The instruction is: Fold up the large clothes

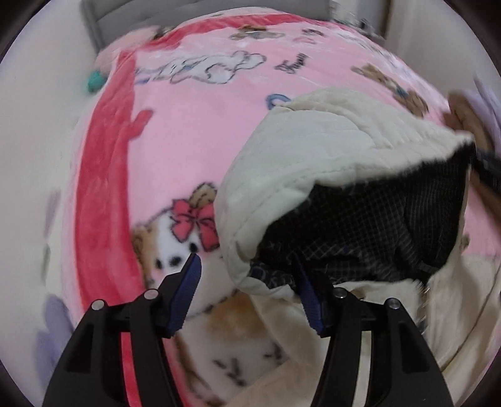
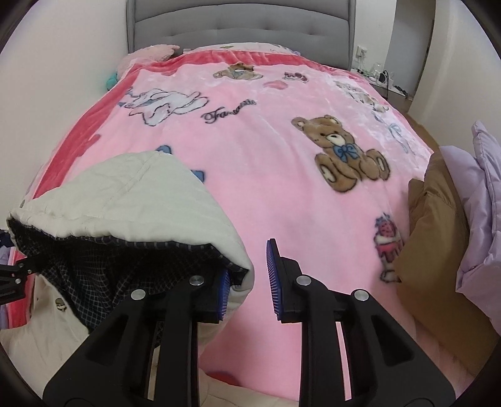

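Pink fleece blanket (image 2: 250, 175) printed with brown teddy bears, a white dog and a darker red border covers the bed, whose grey padded headboard (image 2: 241, 28) stands at the far end against a pale wall. On the near part of the blanket lies the task's garment, a cream quilted coat with a dark checked lining (image 1: 316, 156); its hood stands up in a dome with the checked inside facing the cameras, and the cream body, with a metal snap visible in the right wrist view, spreads out below it. The left hand-held gripper (image 1: 247, 272) points steeply down over the blanket just beside the hood's lower rim; its blue-padded jaws stand well apart, the one nearer the coat touching or overlapping the hood's checked edge, with only blanket and a cream corner of the hood in the gap, so it grips nothing. The right hand-held gripper (image 2: 249, 260) has its jaws parted by a narrower gap; the pad nearer the coat lies against the corner of the hood while the other stands free over bare pink blanket, so nothing is clamped. At the blanket's far side from the coat sit a tan folded garment (image 2: 435, 225) and, touching it, a lilac puffy garment (image 2: 482, 200). A pink plush toy (image 2: 150, 51) lies near the headboard.
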The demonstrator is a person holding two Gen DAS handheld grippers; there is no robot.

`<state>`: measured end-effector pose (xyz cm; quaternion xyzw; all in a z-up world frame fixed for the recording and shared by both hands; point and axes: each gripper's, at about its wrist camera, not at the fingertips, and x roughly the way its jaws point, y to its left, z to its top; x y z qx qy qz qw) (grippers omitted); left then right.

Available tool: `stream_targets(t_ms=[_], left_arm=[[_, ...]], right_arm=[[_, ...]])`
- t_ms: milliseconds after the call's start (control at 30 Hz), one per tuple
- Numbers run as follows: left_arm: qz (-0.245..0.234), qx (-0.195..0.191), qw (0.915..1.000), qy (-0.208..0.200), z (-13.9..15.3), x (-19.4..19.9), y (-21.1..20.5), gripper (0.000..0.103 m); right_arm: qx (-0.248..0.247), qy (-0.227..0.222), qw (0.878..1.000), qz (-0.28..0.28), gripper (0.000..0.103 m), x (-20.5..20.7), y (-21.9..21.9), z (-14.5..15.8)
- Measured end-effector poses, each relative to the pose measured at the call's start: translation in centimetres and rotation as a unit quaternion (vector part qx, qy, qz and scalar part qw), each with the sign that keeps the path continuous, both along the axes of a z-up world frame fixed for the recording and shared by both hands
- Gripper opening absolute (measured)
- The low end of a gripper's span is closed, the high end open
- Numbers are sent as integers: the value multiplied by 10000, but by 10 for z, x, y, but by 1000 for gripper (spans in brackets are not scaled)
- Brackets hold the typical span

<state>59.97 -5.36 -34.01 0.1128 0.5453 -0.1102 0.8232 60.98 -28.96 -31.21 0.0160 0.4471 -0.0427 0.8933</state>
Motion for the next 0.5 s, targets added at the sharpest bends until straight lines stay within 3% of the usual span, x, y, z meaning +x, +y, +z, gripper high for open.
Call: stream_targets(t_ms=[67, 133, 167, 200, 233, 300, 367, 500], left_arm=[[301, -558, 9972, 389, -6, 5, 4, 59], [684, -882, 9924, 511, -11, 5, 9, 60], [885, -941, 9904, 488, -13, 6, 12, 60], [1037, -843, 9900, 444, -14, 6, 13, 51], [1240, -486, 9904, 363, -16, 7, 15, 31], [1241, -146, 9914, 396, -15, 10, 19, 22], [1037, 41, 9943, 243, -3, 7, 20, 22], [648, 258, 9975, -69, 20, -7, 17, 25]], right_arm=[[3, 24, 10000, 74, 21, -1, 4, -1], [-174, 38, 9997, 154, 20, -2, 9, -2], [-304, 51, 9993, 193, 8, -3, 11, -4], [-372, 94, 9991, 182, 7, -2, 10, -5], [-421, 146, 9990, 97, 6, -3, 5, -7], [-265, 152, 9995, -12, 6, -6, -6, -4], [-203, 214, 9995, 87, 6, -9, -11, -1], [-532, 391, 9975, 235, 6, -19, -7, -13]])
